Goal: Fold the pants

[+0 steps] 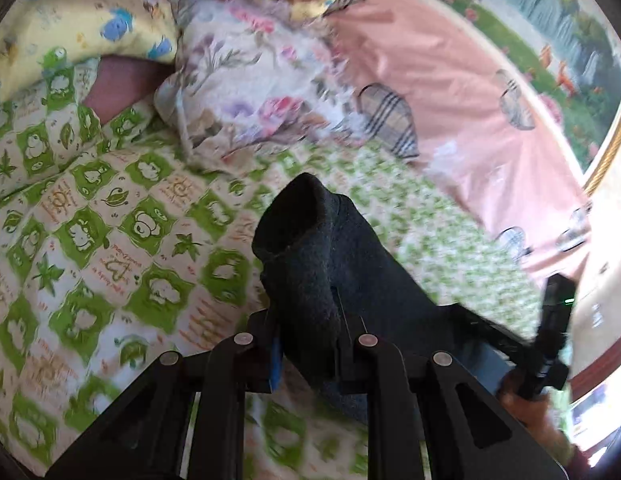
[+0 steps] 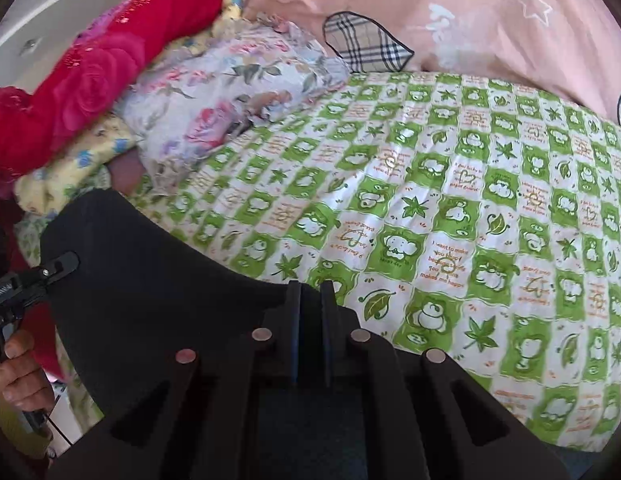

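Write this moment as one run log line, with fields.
step: lift before fold | left hand-held gripper: shut on black pants | right hand-held gripper: shut on black pants | under: green-patterned sheet

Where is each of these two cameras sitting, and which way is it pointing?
Left wrist: rides the left gripper, looking along its fingers at the black pants it grips; the other gripper shows at right.
Right wrist: rides the right gripper, clamped on the pants; the person's left hand shows.
Shared: pants, green patterned bedsheet, floral pillow.
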